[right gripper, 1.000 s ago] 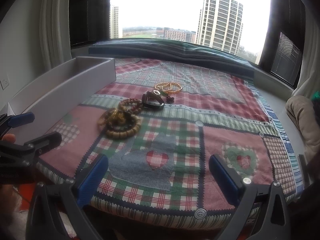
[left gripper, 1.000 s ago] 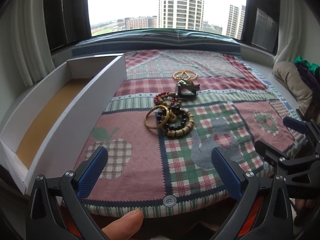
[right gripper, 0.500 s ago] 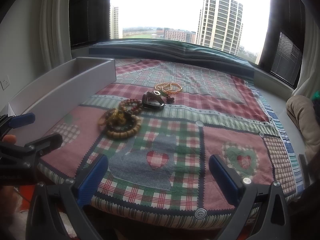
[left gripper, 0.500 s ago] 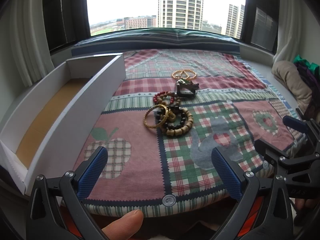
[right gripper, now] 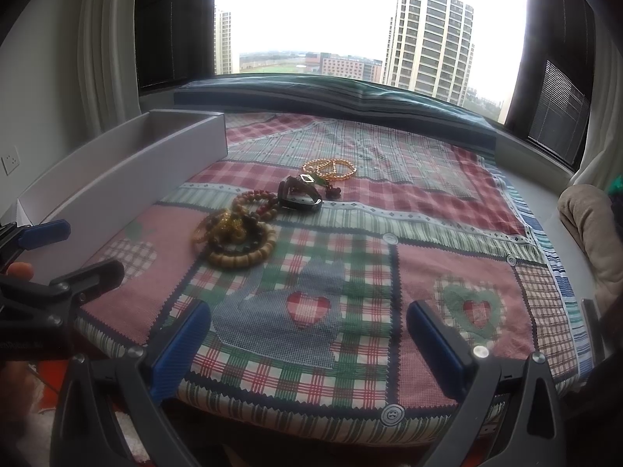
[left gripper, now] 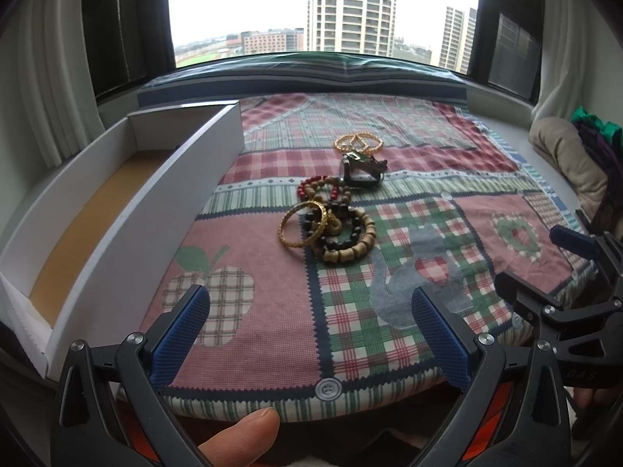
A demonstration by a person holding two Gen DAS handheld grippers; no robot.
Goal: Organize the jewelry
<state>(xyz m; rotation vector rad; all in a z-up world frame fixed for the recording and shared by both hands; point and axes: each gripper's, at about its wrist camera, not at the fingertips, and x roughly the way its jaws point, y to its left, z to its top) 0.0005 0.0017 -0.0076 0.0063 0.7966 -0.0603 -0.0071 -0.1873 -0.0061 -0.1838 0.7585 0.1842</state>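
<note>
Both sets of fingers are spread wide and carry nothing: my left gripper (left gripper: 311, 334) and my right gripper (right gripper: 307, 346) hover side by side over the near edge of the patchwork quilt (left gripper: 253, 257), well short of the jewelry.

The pile sits mid-quilt, just right of the long white box (left gripper: 128, 210). Nearest me is the wooden bead bracelet (left gripper: 346, 249), with a dark bead bracelet (left gripper: 338, 229) inside its ring and the gold bangle (left gripper: 303, 225) leaning tilted on their left side. Behind them lie a red-and-tan bead strand (left gripper: 315, 190), a dark watch (left gripper: 360, 173) and two gold bead rings (left gripper: 358, 142) farthest away. How the watch strap is tangled with the strand I can't quite make out.

To do this well, I'd take one piece at a time, starting with the bangle: it's on top and closest to the box, so the left fingers can close across its rim without dragging the others.

The pile's long axis runs away from me toward the window, roughly parallel to the box, whose open top faces up.
</note>
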